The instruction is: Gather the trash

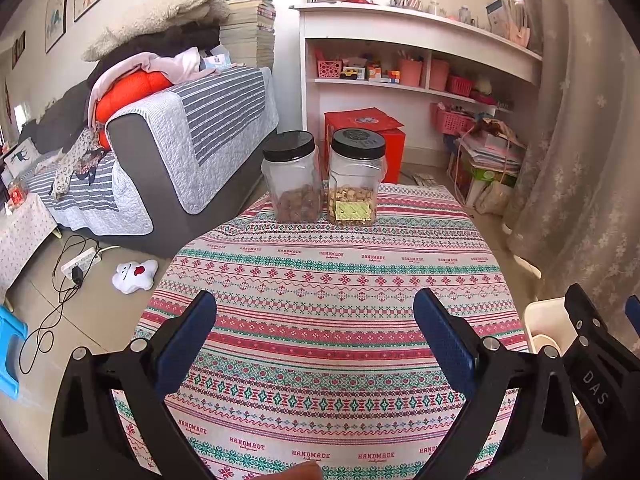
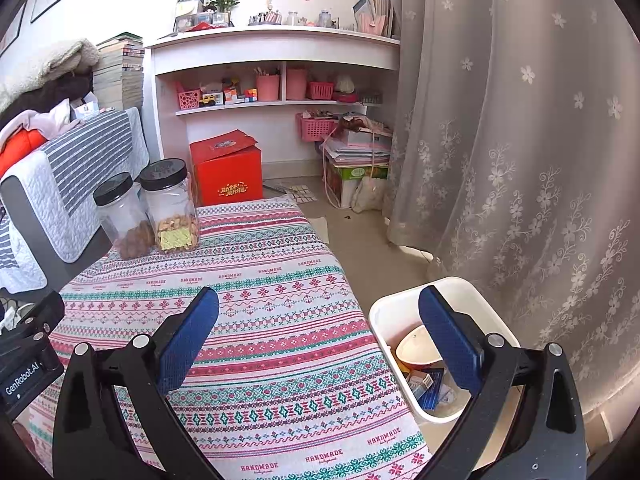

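**— Where are your two grippers right now?**

— My left gripper (image 1: pixel 314 336) hangs over the table with the patterned red, green and white "HANDMADE" cloth (image 1: pixel 320 280), its blue-padded fingers spread wide with nothing between them. My right gripper (image 2: pixel 318 336) is just as wide and just as empty, straddling the table's right edge: its left finger sits over the cloth, its right finger over the white rectangular plastic bin (image 2: pixel 384 308).

**— And the trash?**

— It's in that bin, which stands on the floor just beside the table. Inside I can see a round paper bowl with a red outside (image 2: pixel 416 350), a blue packet (image 2: pixel 432 394) and some small wrappers I can't identify. From the left camera only a corner of the bin (image 1: pixel 540 320) shows, behind my right gripper (image 1: pixel 592 352).

**— Anything on the table itself?**

— Two clear plastic jars with black screw lids at the far edge, touching or nearly so. One holds brown nuts (image 1: pixel 294 178), the other paler snacks and a yellow-green label (image 1: pixel 355 178). A red cardboard box (image 2: pixel 226 170) sits on the floor behind them, a grey flowered curtain (image 2: pixel 520 140) to the right.
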`<action>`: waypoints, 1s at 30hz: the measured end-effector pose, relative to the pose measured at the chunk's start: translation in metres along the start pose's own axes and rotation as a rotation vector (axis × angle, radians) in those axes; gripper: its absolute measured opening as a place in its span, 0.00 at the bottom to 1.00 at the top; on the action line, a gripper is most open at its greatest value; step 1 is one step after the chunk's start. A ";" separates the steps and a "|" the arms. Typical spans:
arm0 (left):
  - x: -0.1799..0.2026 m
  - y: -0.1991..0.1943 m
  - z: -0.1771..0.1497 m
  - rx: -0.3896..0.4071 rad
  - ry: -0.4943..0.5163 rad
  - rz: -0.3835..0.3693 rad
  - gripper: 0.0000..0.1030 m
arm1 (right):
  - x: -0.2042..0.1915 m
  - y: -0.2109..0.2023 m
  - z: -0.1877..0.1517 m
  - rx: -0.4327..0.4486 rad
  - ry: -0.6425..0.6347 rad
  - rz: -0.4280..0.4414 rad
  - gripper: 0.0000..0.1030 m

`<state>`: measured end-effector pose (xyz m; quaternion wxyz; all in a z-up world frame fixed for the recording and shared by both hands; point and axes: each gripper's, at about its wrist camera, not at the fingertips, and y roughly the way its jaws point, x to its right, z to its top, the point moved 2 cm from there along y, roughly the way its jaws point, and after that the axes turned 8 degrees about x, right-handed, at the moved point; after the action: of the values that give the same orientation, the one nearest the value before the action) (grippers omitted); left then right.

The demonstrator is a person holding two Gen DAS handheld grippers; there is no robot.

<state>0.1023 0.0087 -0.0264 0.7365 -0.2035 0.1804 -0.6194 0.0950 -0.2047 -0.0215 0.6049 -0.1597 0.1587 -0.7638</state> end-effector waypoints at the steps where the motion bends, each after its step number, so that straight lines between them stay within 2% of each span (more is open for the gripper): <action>1: 0.001 0.000 -0.001 -0.001 -0.001 0.001 0.93 | 0.000 0.000 0.000 -0.001 0.000 0.000 0.93; 19: 0.000 0.001 0.000 0.002 0.002 0.005 0.93 | 0.000 0.003 -0.003 -0.011 -0.003 -0.001 0.93; 30: 0.003 -0.003 0.002 0.040 0.029 -0.006 0.91 | 0.000 0.005 -0.006 -0.029 -0.005 0.006 0.93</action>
<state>0.1012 0.0053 -0.0227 0.7359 -0.1802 0.1780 -0.6279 0.0966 -0.2053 -0.0293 0.6053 -0.1697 0.1688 -0.7591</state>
